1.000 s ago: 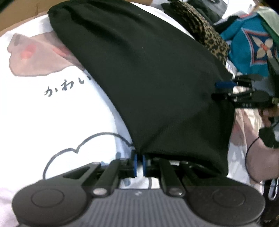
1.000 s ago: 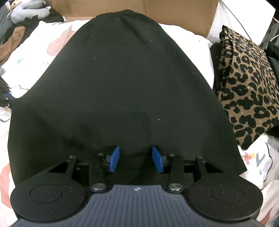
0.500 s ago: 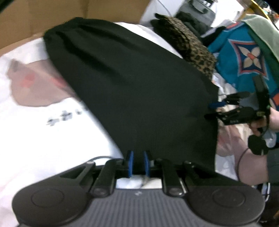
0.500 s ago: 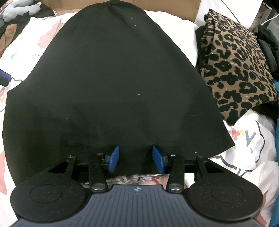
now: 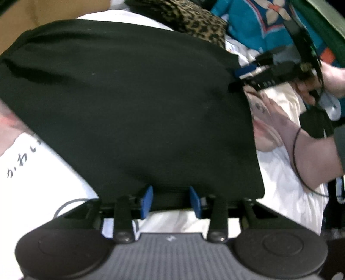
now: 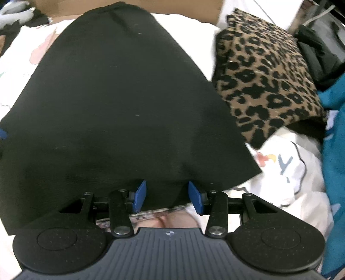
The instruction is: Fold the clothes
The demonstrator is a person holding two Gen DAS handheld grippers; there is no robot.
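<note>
A black knit garment [image 5: 133, 103] lies flat on a white printed sheet [image 5: 43, 183]; it also fills the right wrist view [image 6: 120, 112]. My left gripper [image 5: 170, 200] is open at the garment's near edge, its blue pads [image 5: 147, 199] apart and nothing between them. My right gripper [image 6: 166, 197] is open at another edge of the garment, blue pads [image 6: 139, 193] apart. The right gripper also shows in the left wrist view [image 5: 254, 75] at the garment's right edge, held by a hand.
A folded leopard-print garment [image 6: 267, 73] lies right of the black one. A teal patterned cloth [image 5: 258, 25] lies beyond it. A cardboard box wall [image 6: 151, 6] stands at the far side. Dark clothes [image 6: 317, 49] are piled at the far right.
My left gripper was shut on the garment's edge and has opened, letting it go. The garment now lies flatter. My right gripper stayed open and drew back slightly.
</note>
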